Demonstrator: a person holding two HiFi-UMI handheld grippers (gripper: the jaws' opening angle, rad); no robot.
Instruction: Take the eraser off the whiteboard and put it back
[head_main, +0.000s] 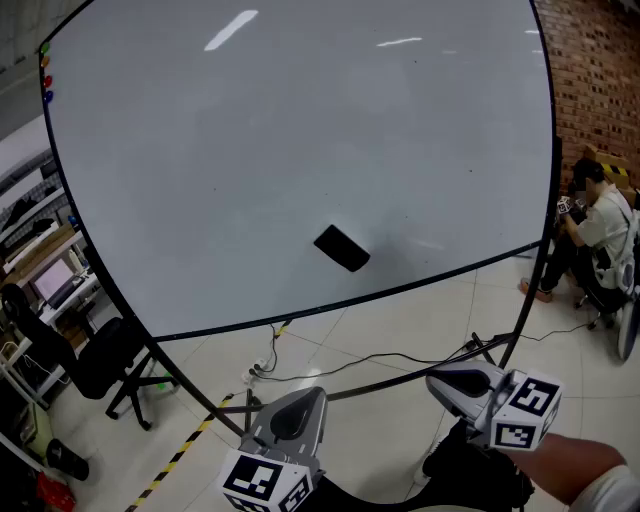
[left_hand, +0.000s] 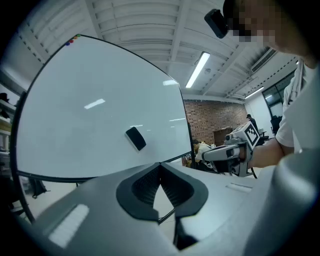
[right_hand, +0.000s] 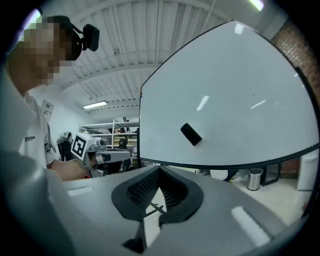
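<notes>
While on whiteboard (head_main: 300, 130) — eraser (head_main: 341, 248) w/o grip

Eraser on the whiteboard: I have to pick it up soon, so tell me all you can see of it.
The eraser is a small, dark, oblong block with rounded corners; its material cannot be told. It sits flat against the whiteboard, low and near the middle, tilted so its long side slopes down to the right. Only the whiteboard touches it.
</notes>
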